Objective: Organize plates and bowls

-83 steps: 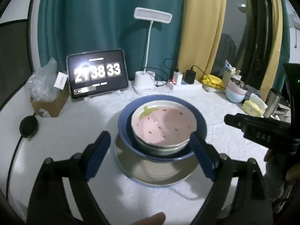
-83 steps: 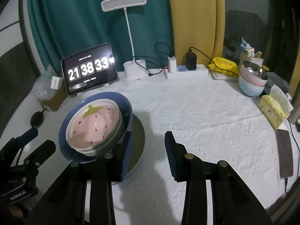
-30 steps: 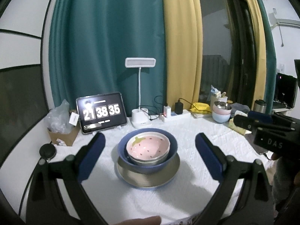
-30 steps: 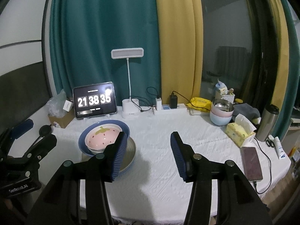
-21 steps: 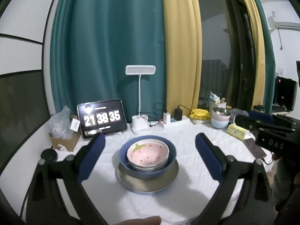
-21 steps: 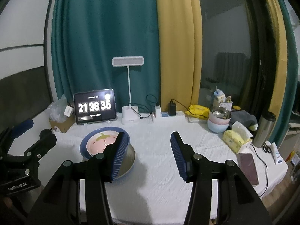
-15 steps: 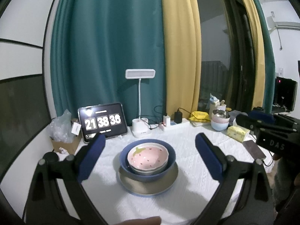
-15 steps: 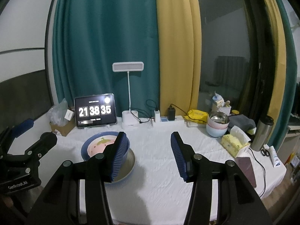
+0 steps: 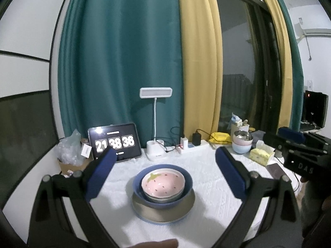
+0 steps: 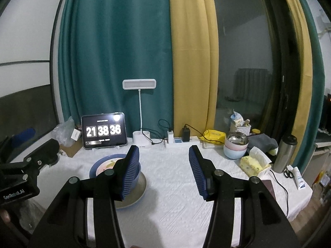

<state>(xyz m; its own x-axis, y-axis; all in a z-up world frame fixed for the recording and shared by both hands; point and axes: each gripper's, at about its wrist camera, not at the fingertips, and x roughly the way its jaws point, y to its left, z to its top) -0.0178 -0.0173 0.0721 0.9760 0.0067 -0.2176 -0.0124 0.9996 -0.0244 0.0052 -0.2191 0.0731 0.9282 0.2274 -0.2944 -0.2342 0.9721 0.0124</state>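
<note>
The left tool [image 9: 164, 166] stood wide, its two blue pads well apart with nothing between them, raised above the near side of the worktop [image 9: 209, 206]. The right tool [image 10: 163, 168] stood at a moderate opening, also empty, its pads clear of every object.

The task's stack sat near the middle-left of the white-covered worktop: a pink strawberry bowl [image 9: 162, 184] nested in a grey bowl whose rim alone showed, inside a blue bowl [image 9: 186, 180], all resting on a grey plate with a blue edge [image 9: 163, 215]. In the right wrist view the left pad of the right tool hid much of this stack, so contact could not be judged there; the left wrist view showed the stack standing free.

A second pile of bowls [image 10: 235, 147], metal over pink over pale blue, stood at the far right, just beside a yellow tissue pack [image 10: 253, 163]. A steel flask [image 10: 284, 155] stood near the right edge.

Along the rear edge, against the curtains, stood a tablet clock [image 9: 115, 141], a white desk lamp [image 9: 155, 124] and a power strip [image 10: 178, 140]. A cardboard box with plastic bags [image 9: 69, 157] occupied the far left corner.

Open cloth lay between the stack and the right-hand pile, and along the near edge.
</note>
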